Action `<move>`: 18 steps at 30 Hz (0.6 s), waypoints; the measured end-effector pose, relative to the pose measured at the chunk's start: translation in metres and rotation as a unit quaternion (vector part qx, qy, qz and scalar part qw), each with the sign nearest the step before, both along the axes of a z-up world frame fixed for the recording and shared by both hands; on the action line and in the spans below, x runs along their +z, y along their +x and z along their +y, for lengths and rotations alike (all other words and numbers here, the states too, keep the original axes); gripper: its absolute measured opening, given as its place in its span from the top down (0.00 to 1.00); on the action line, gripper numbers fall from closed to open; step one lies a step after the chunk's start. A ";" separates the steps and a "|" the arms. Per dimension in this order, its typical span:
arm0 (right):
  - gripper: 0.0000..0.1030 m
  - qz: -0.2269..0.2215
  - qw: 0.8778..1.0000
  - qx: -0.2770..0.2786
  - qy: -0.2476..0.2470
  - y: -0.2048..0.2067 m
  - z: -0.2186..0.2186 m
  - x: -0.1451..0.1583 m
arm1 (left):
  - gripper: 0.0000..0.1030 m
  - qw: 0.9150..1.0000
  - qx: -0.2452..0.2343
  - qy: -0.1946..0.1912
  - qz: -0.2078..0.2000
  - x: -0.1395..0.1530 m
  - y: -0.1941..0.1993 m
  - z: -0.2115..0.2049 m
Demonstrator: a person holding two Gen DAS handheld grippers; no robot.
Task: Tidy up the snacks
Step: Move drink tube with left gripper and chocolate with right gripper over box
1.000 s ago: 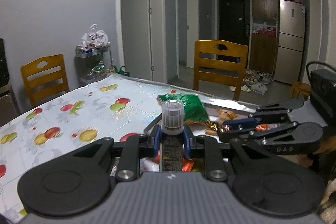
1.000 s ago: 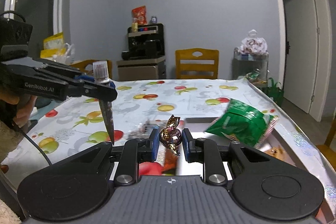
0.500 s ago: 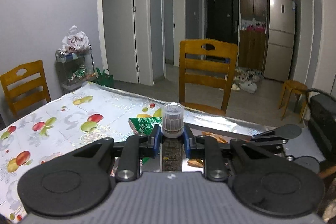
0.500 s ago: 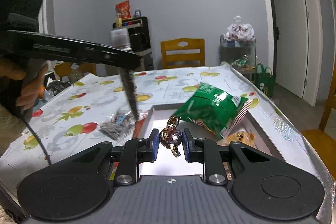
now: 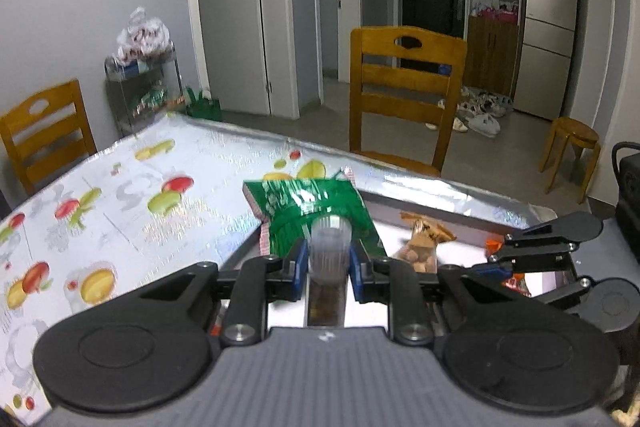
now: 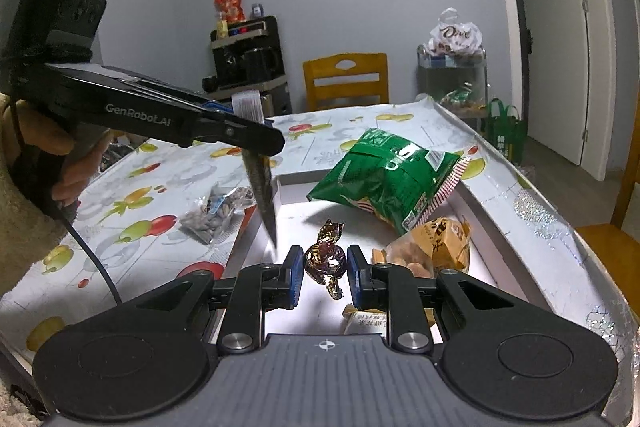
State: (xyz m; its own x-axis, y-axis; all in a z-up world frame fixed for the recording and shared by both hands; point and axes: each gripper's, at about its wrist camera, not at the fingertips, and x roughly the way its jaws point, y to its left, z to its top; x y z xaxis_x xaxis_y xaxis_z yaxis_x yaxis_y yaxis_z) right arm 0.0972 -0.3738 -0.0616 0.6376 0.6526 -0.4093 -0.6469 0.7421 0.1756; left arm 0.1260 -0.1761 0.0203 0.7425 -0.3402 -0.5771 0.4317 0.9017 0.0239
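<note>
My left gripper (image 5: pixel 328 261) is shut on a long dark snack stick (image 6: pixel 262 187) by its clear ridged top end (image 5: pixel 331 241); the stick hangs point down over the left edge of the white tray (image 6: pixel 486 211). My right gripper (image 6: pixel 324 269) is shut on a brown-and-gold wrapped candy (image 6: pixel 326 259) and holds it above the tray's near part. In the tray lie a green snack bag (image 6: pixel 384 177) (image 5: pixel 312 211), an orange packet (image 6: pixel 432 247) (image 5: pixel 424 243) and a small pale packet (image 6: pixel 366 321).
A clear bag of nuts (image 6: pixel 218 213) lies on the fruit-print tablecloth (image 5: pixel 120 195) left of the tray. Wooden chairs (image 5: pixel 404 99) stand round the table. A wire rack with bags (image 6: pixel 452 79) is at the far corner.
Both grippers have tipped down and moved over the tray. The snack stick now hangs at the tray's left edge. The candy sits lower and closer to the tray floor.
</note>
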 end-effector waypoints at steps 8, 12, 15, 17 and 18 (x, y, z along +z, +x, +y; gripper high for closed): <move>0.76 0.009 1.000 0.005 -0.001 0.000 0.005 -0.001 | 0.81 0.998 0.023 -0.040 0.038 -0.009 0.032 0.009; 0.76 0.009 1.000 0.005 -0.005 0.000 0.008 -0.002 | 0.81 0.999 0.027 -0.026 0.038 -0.020 0.050 -0.003; 0.76 0.014 1.000 0.003 -0.012 0.002 0.008 -0.003 | 0.81 0.999 0.025 -0.019 0.034 -0.027 0.056 -0.011; 0.76 0.018 1.000 -0.001 -0.018 0.003 0.009 -0.005 | 0.81 0.999 0.019 -0.013 0.030 -0.031 0.056 -0.017; 0.76 0.020 1.000 -0.002 -0.019 0.004 0.009 -0.006 | 0.81 0.999 0.016 -0.011 0.030 -0.033 0.057 -0.020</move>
